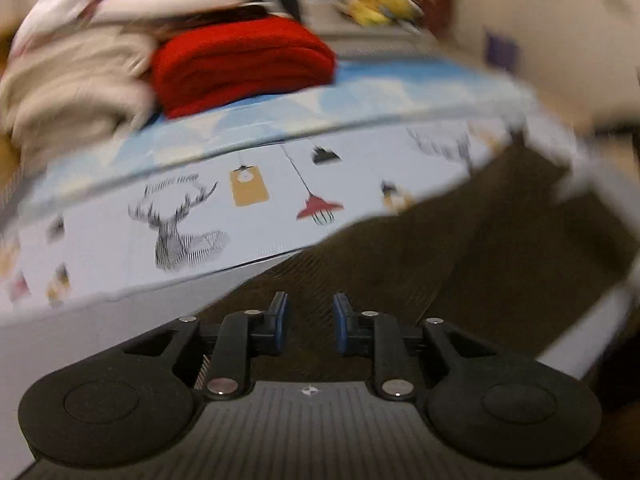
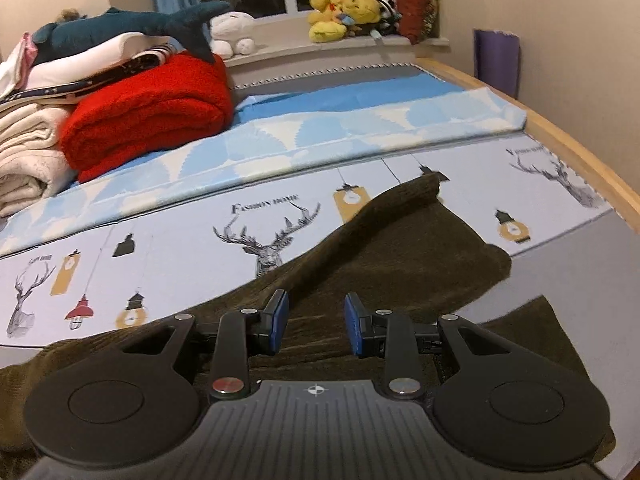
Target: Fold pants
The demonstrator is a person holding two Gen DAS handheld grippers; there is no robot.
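Bed sheet (image 2: 192,248) printed with deer and lamps; folded red blanket (image 2: 152,116) far left. Dark olive pants (image 2: 400,248) lie spread across the sheet's near side. Left gripper (image 1: 307,322) and right gripper (image 2: 316,320) hover above them, fingers parted, holding nothing.

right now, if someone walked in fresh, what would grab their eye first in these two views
Probably the folded bright red fuzzy blanket at the left of the bed, beside a stack of cream bedding, with a dark teal plush shark on the pile. Next, the dark olive-brown corduroy pants spread over the pale deer-print sheet, directly under the open right gripper. The left gripper, also open, hovers over the same dark cloth in a blurred view.
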